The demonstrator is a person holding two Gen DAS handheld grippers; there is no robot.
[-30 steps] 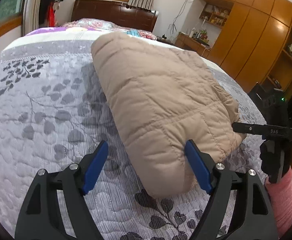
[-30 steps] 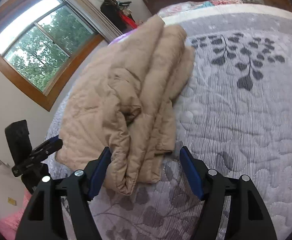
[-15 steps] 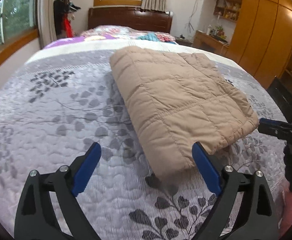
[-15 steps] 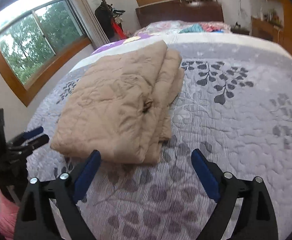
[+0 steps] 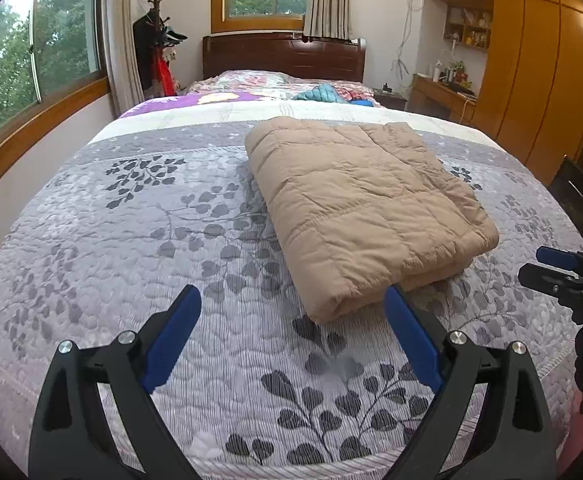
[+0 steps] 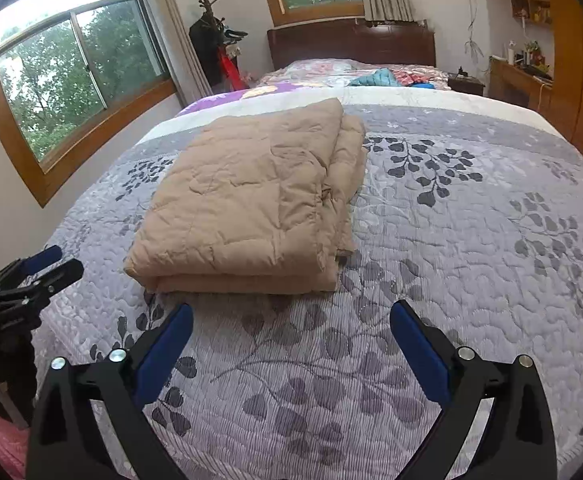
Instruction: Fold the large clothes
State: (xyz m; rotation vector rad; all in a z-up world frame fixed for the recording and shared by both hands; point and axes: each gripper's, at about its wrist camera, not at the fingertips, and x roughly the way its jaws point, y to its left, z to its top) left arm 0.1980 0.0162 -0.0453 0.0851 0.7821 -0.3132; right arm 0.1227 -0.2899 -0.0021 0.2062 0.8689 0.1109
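A beige quilted jacket (image 5: 363, 208) lies folded into a thick rectangle on the grey leaf-patterned bedspread (image 5: 131, 240). My left gripper (image 5: 291, 296) hovers just short of the bundle's near left corner, open, with only bedspread between its blue pads. In the right wrist view the same jacket (image 6: 243, 208) shows its layered edge on the right side. My right gripper (image 6: 291, 309) hangs a little back from the near edge, its jaws still opening and holding nothing. Each gripper shows at the edge of the other's view, the right gripper (image 5: 559, 268) and the left gripper (image 6: 39, 268).
Beyond the jacket are a purple and floral cover, a teal garment (image 5: 323, 94) and a dark wooden headboard (image 5: 283, 58). A coat rack (image 5: 157, 40) and windows stand on the left. An orange wardrobe (image 5: 531, 80) and a desk (image 5: 439, 94) line the right wall.
Both grippers have let go of the jacket's near edge, opened wider, and pulled back and up. The jacket now lies flat and farther off in both views.
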